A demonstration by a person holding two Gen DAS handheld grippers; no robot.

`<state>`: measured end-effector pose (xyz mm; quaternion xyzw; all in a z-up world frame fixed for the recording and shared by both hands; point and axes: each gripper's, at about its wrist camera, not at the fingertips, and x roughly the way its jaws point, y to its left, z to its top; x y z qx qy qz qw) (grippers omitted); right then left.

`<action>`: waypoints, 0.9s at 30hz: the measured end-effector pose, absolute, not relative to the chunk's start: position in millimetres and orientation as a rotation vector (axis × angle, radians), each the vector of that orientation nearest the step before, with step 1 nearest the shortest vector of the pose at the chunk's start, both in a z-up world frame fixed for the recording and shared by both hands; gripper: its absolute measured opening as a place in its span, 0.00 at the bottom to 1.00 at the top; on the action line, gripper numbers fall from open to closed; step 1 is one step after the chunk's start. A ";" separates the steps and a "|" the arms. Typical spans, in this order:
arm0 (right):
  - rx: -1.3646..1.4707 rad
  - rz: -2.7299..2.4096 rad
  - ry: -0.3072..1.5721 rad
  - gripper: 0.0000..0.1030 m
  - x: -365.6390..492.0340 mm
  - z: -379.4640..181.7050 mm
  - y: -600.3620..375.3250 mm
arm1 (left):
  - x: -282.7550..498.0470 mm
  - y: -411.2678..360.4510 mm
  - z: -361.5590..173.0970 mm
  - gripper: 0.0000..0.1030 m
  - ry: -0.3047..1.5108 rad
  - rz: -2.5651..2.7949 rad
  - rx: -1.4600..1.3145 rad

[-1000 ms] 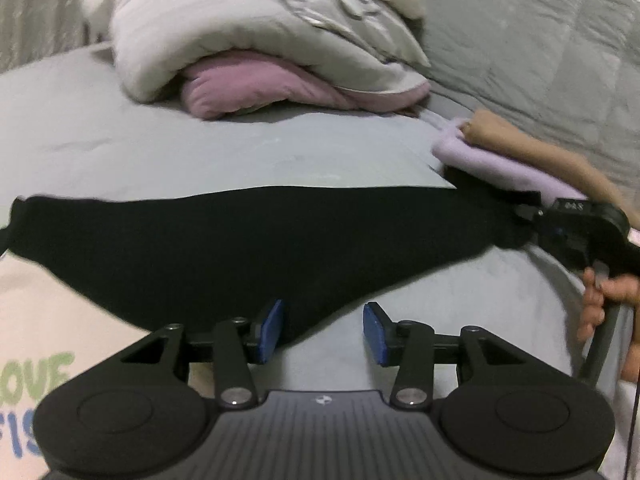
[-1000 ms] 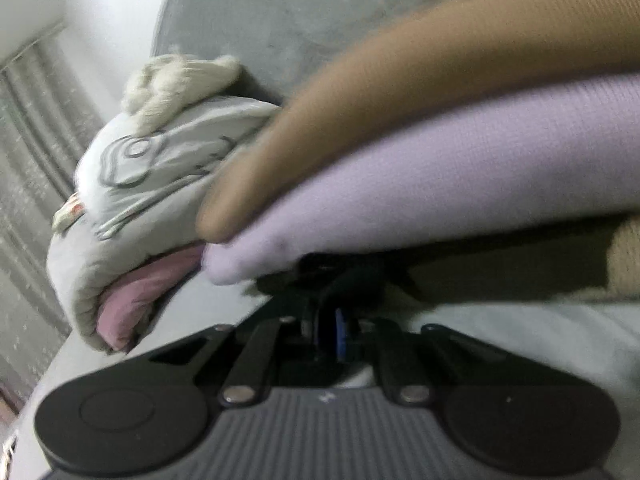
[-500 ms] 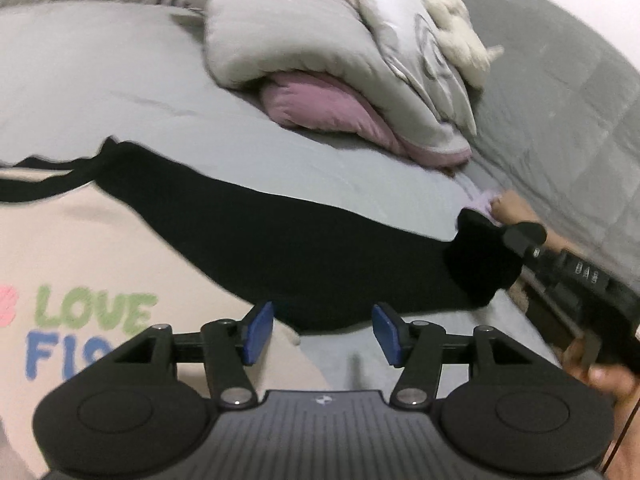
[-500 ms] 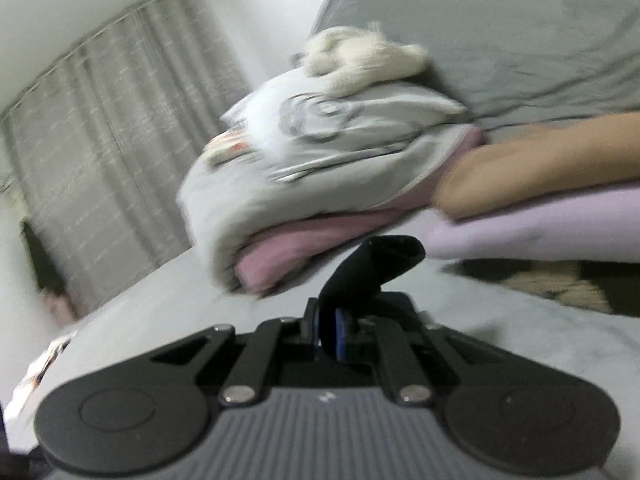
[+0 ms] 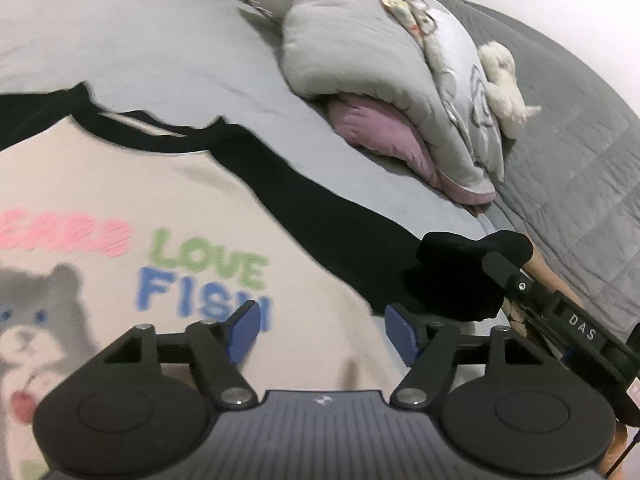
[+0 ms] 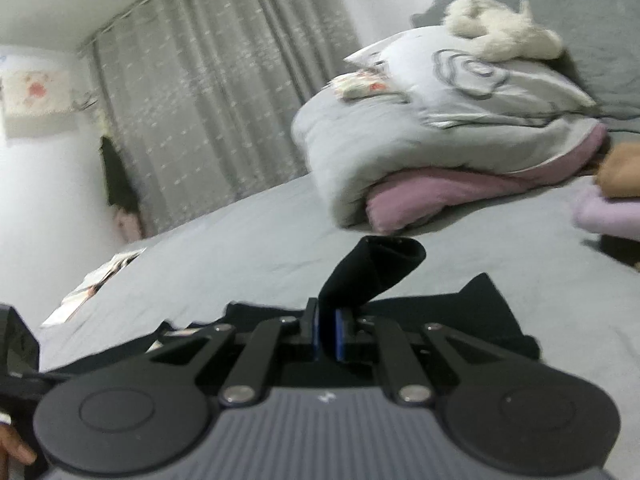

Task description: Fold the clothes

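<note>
Bed [image 5: 168, 64] under grey sheet carries the cream shirt [image 5: 120, 200] spread flat, its black sleeve [image 5: 320, 216] stretched rightward. Left claw [image 5: 322, 334] hovers agape, empty, above the shirt; right claw [image 6: 328, 334] pinches the sleeve cuff [image 6: 372, 268].

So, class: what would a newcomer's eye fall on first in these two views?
The cream shirt with its bear and LOVE FISH print fills the left view's foreground. Its black sleeve is pinched in the right tool. Behind, on the bed, lies a grey and pink bedding pile.
</note>
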<state>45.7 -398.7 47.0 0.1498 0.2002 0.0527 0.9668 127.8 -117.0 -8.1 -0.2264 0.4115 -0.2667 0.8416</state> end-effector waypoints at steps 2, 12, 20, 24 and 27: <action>0.290 0.133 0.416 0.07 45.2 46.3 -387.3 | 124.4 -105.6 -11.1 0.73 0.866 -0.555 -0.504; 0.165 0.312 0.460 0.07 32.5 41.5 -318.8 | 103.8 -47.7 -23.8 0.92 0.846 -0.572 -0.668; 0.044 0.393 0.517 0.07 24.5 28.8 -282.7 | 97.3 -31.2 -26.1 0.97 0.817 -0.590 -0.740; -0.034 0.410 0.533 0.07 20.7 24.9 -269.3 | 99.1 -42.1 -23.3 0.97 0.823 -0.616 -0.734; -0.122 0.417 0.524 0.07 10.8 23.9 -254.9 | 98.7 -51.4 -19.8 0.97 0.822 -0.652 -0.730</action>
